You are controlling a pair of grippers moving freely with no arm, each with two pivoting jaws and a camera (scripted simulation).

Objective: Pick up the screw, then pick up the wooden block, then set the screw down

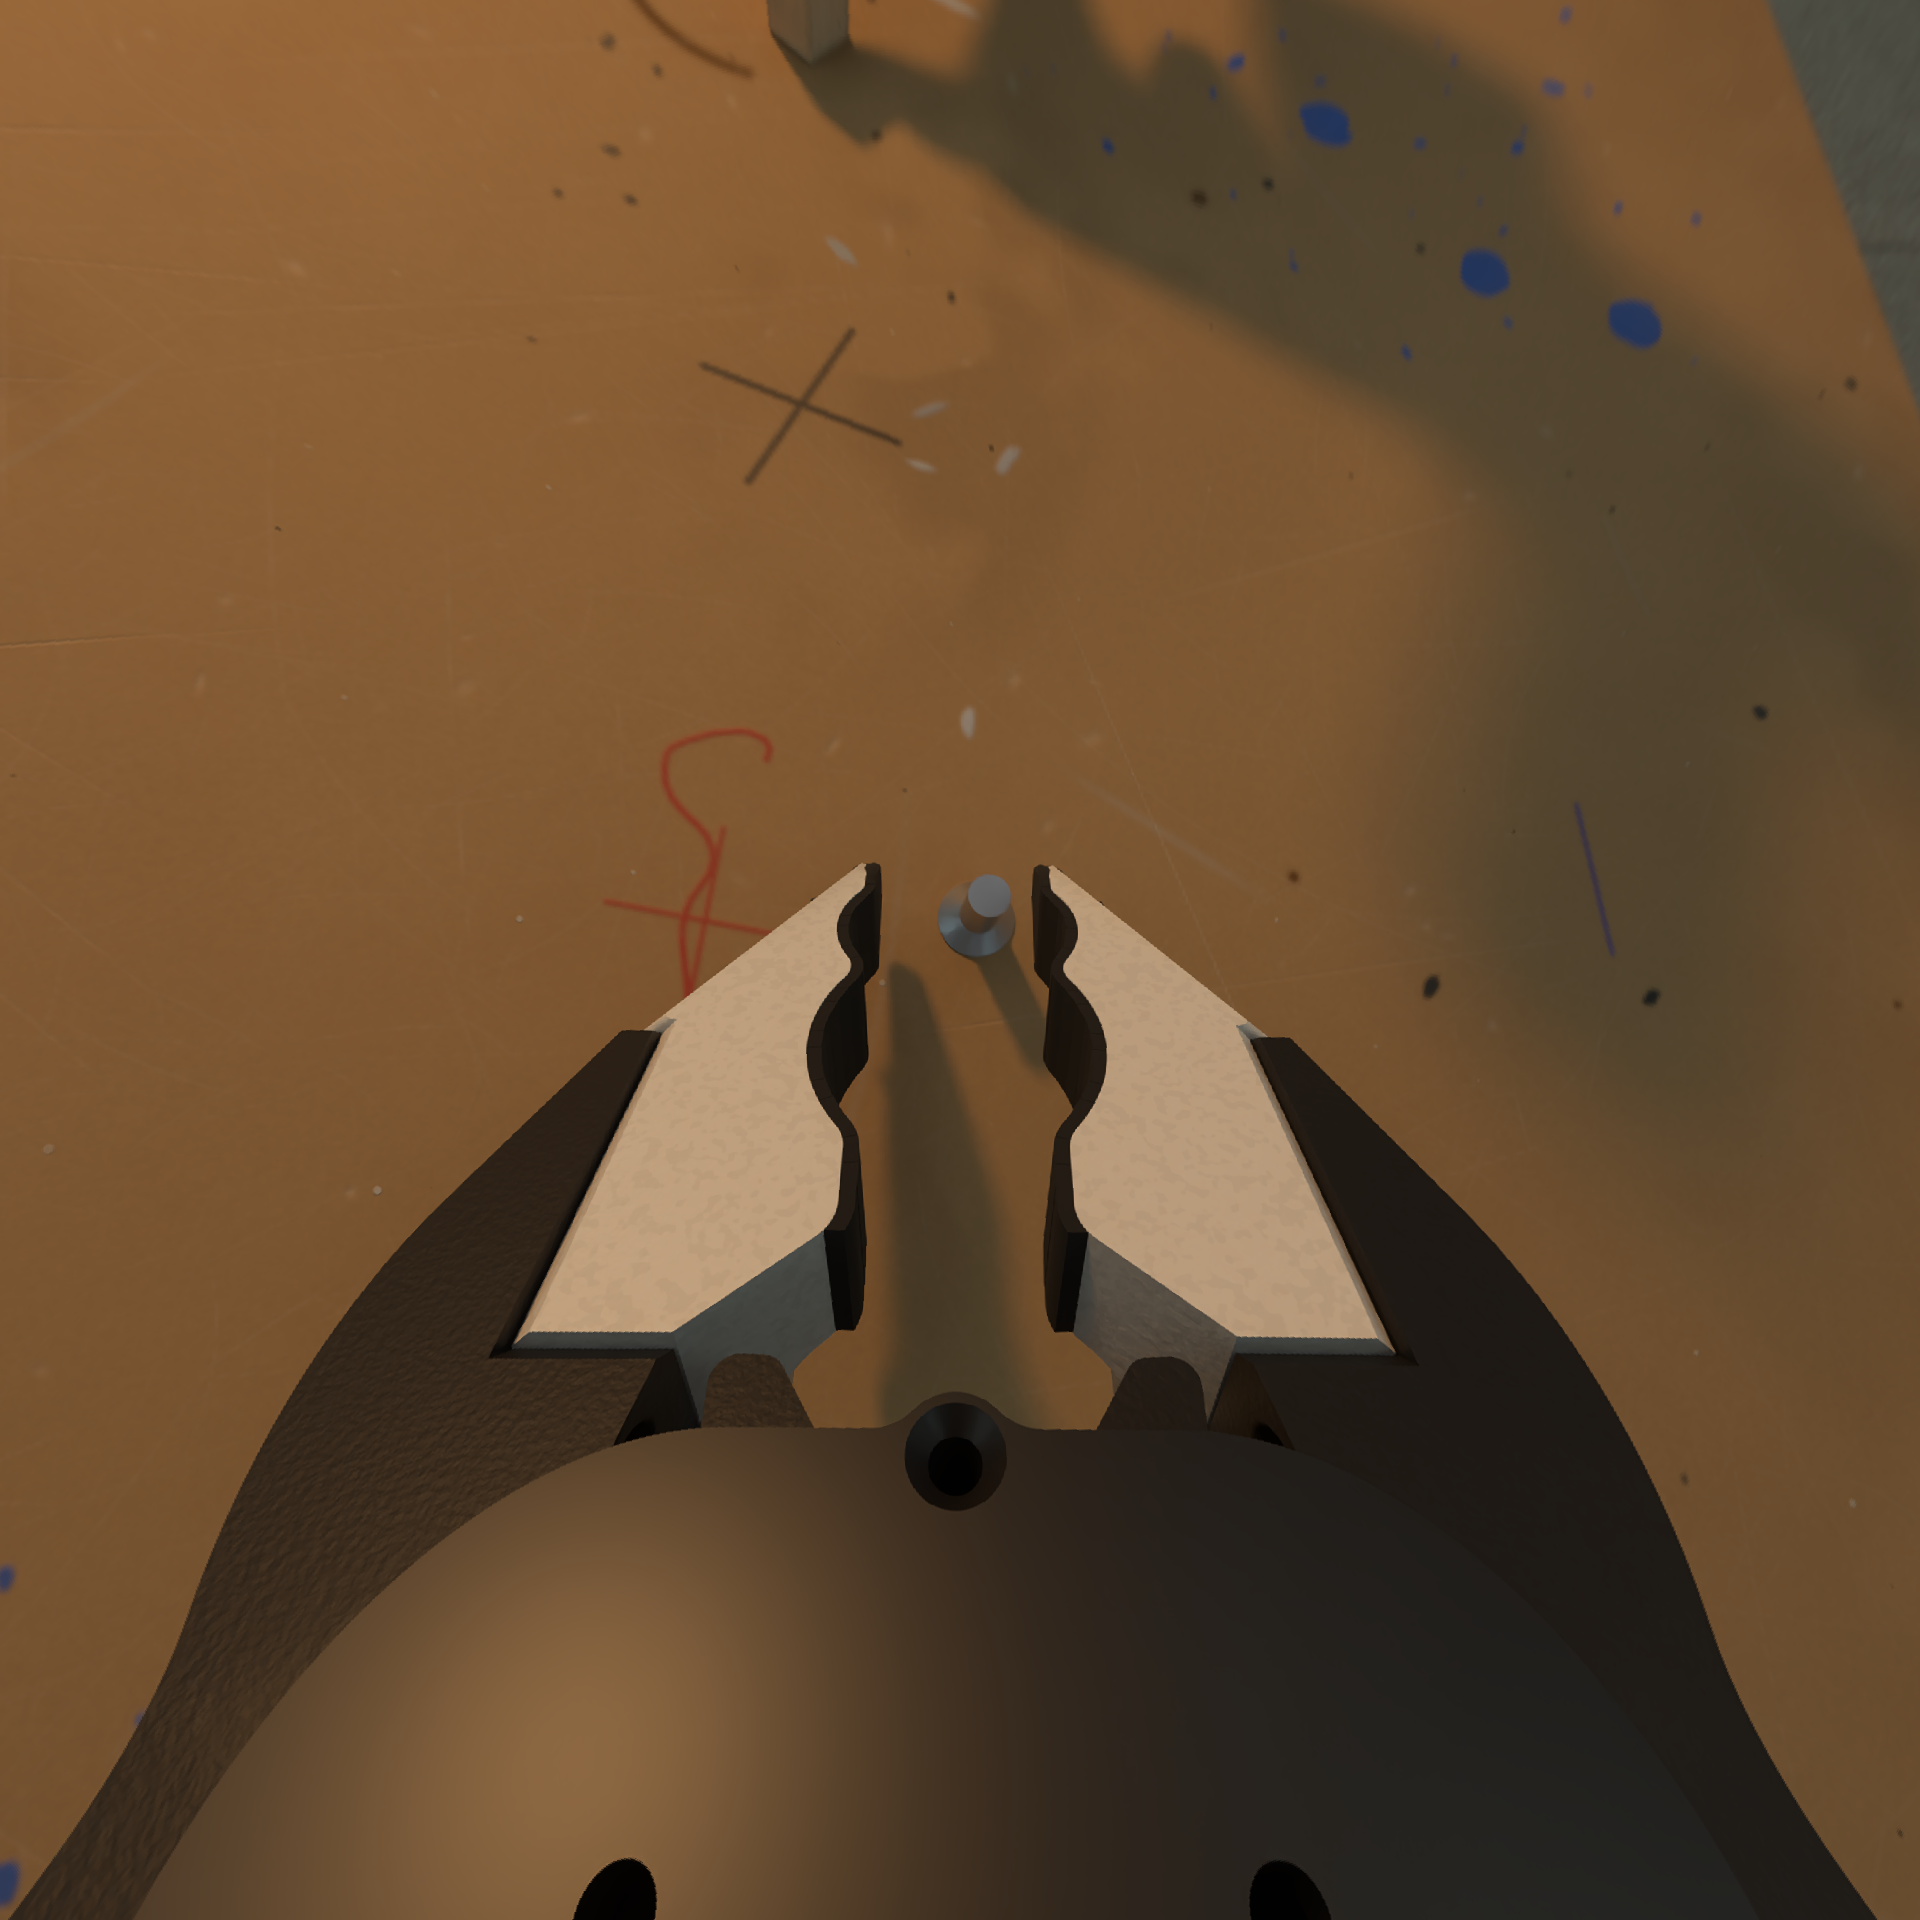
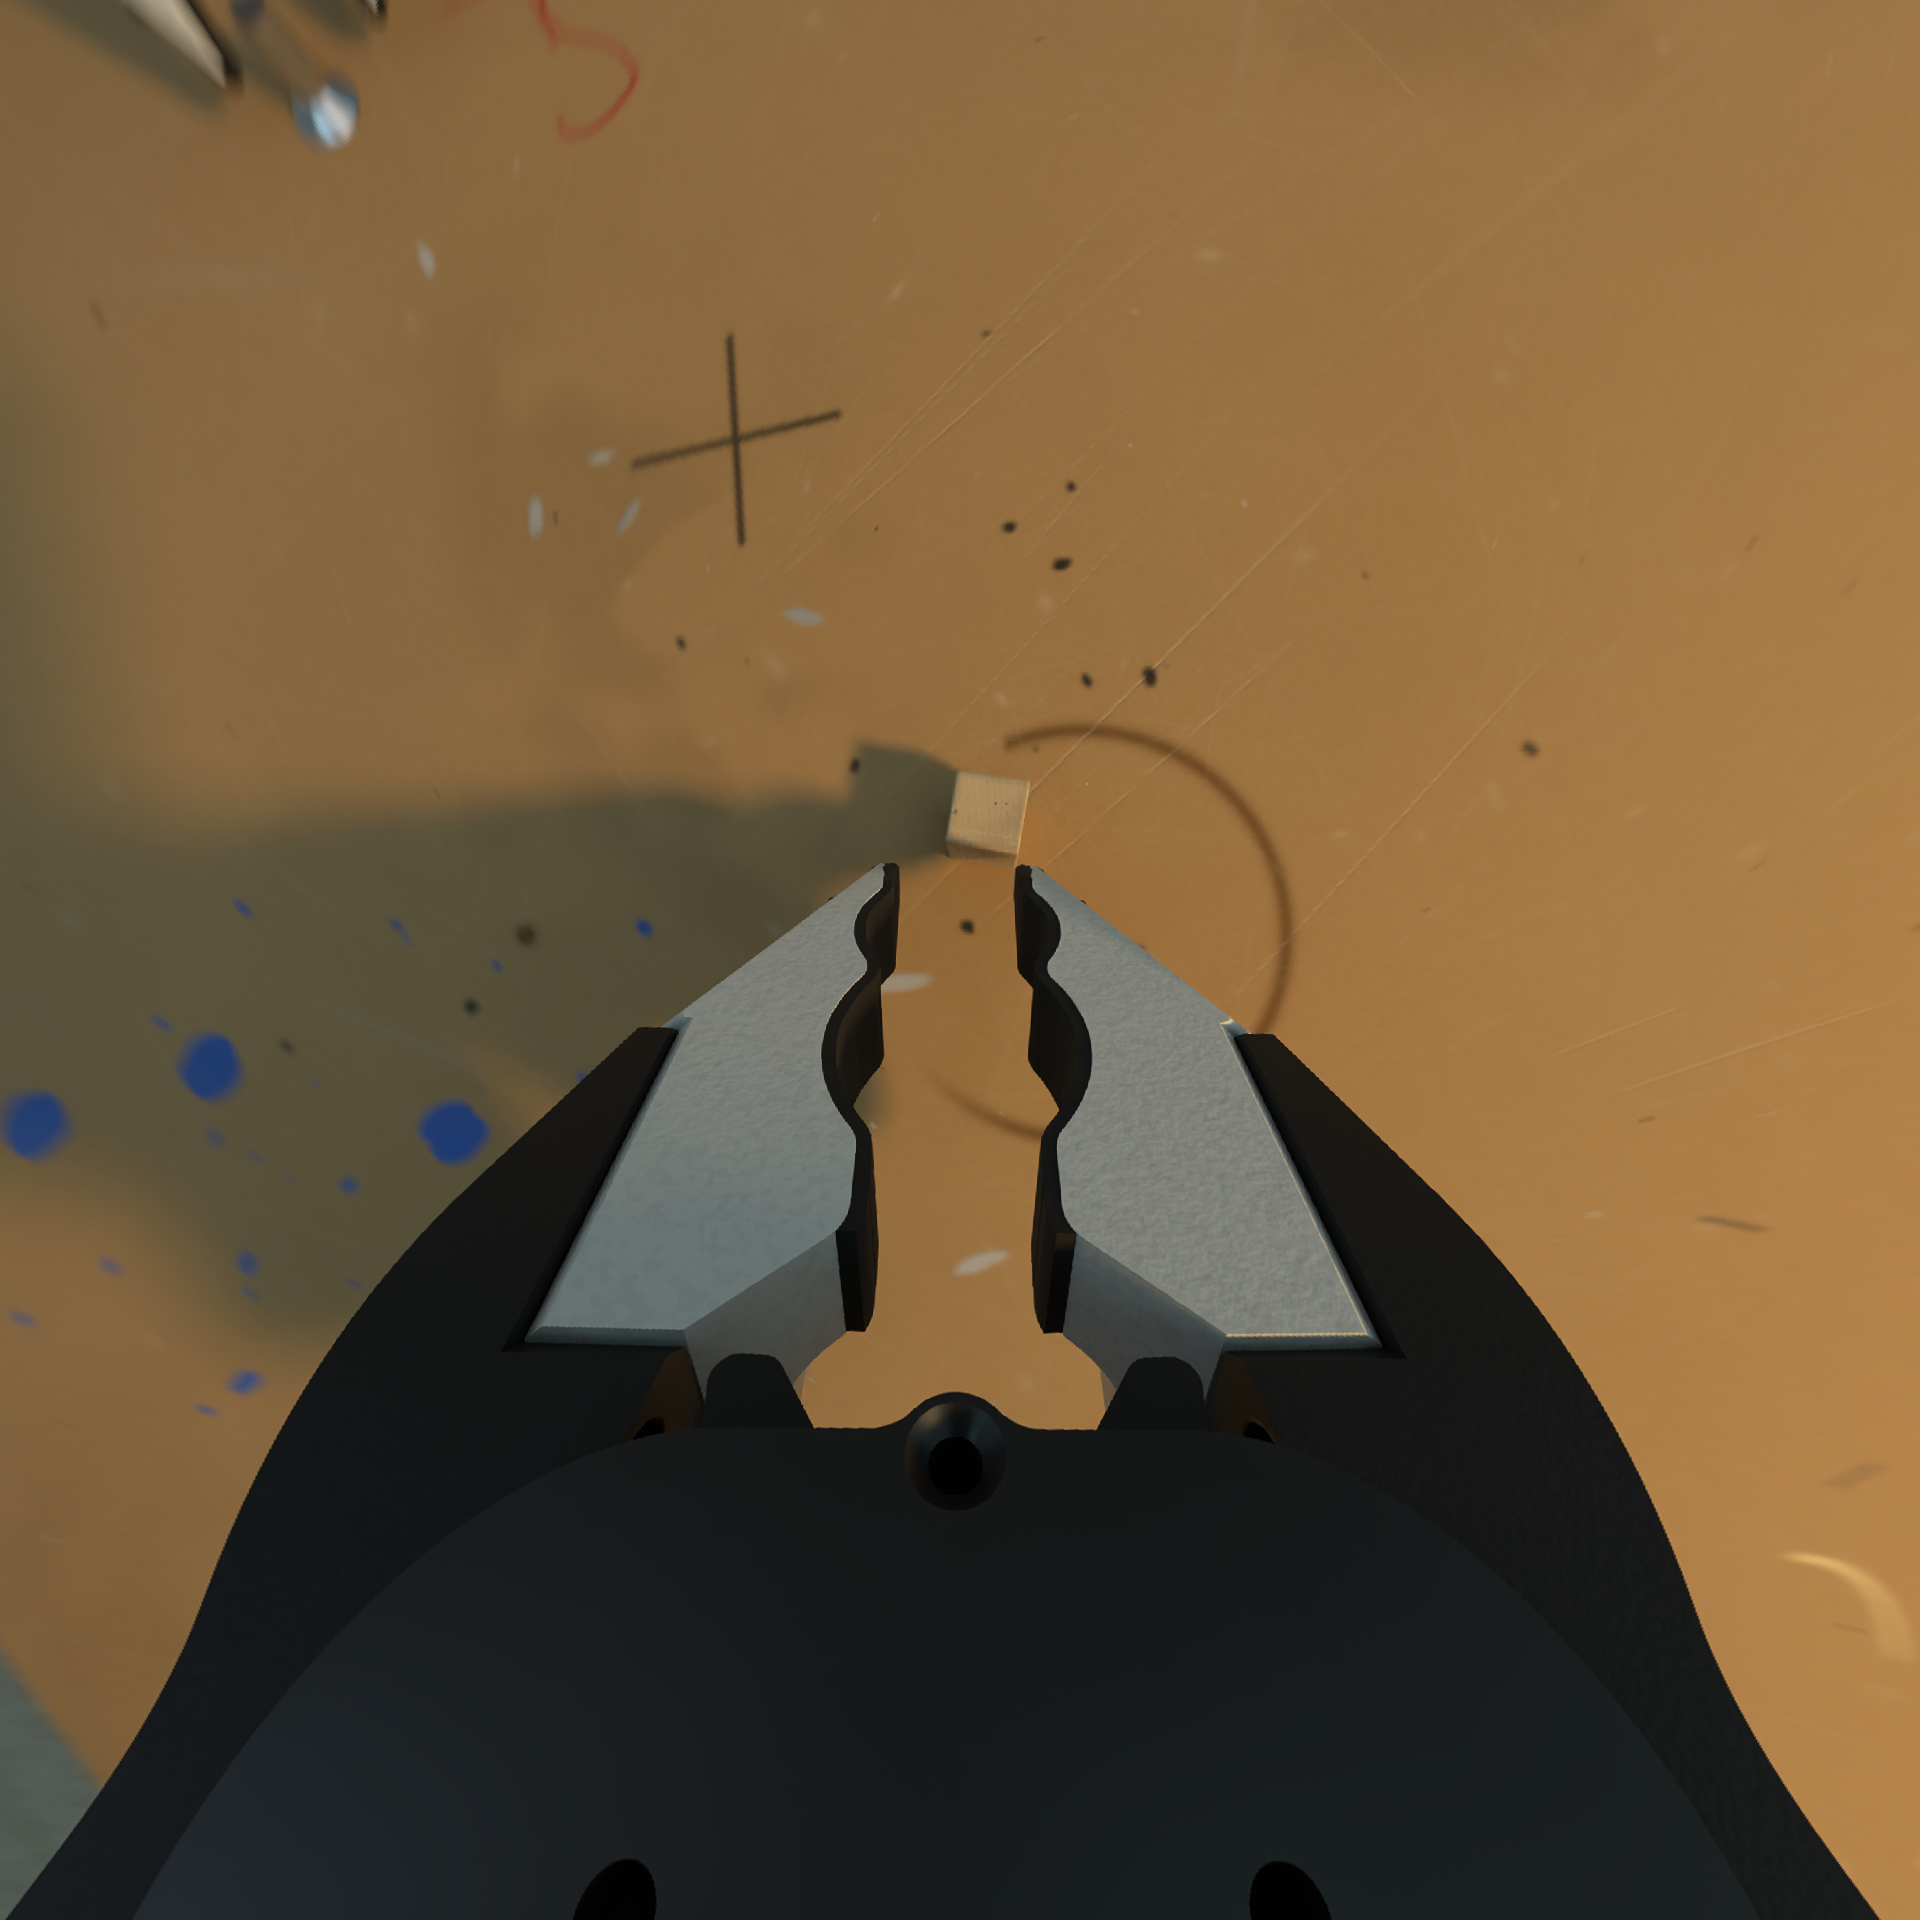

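A small grey screw (image 1: 977, 916) stands head-down on the brown tabletop, between the tips of my open left gripper (image 1: 956, 883), touching neither finger. It also shows at the top left of the right wrist view (image 2: 324, 109), beside the left gripper's tan fingertip (image 2: 192, 42). A small pale wooden block (image 2: 987, 816) sits on the table just beyond the tips of my open, empty right gripper (image 2: 956, 878), inside a drawn dark ring. The block's lower part also shows at the top edge of the left wrist view (image 1: 810, 26).
The tabletop (image 1: 312, 520) carries a drawn black cross (image 1: 800, 407), a red scribble (image 1: 701, 831), blue paint spots (image 1: 1484, 272) and dark specks. The table's edge runs down the far right of the left wrist view (image 1: 1870, 208). Gripper shadows fall across the surface.
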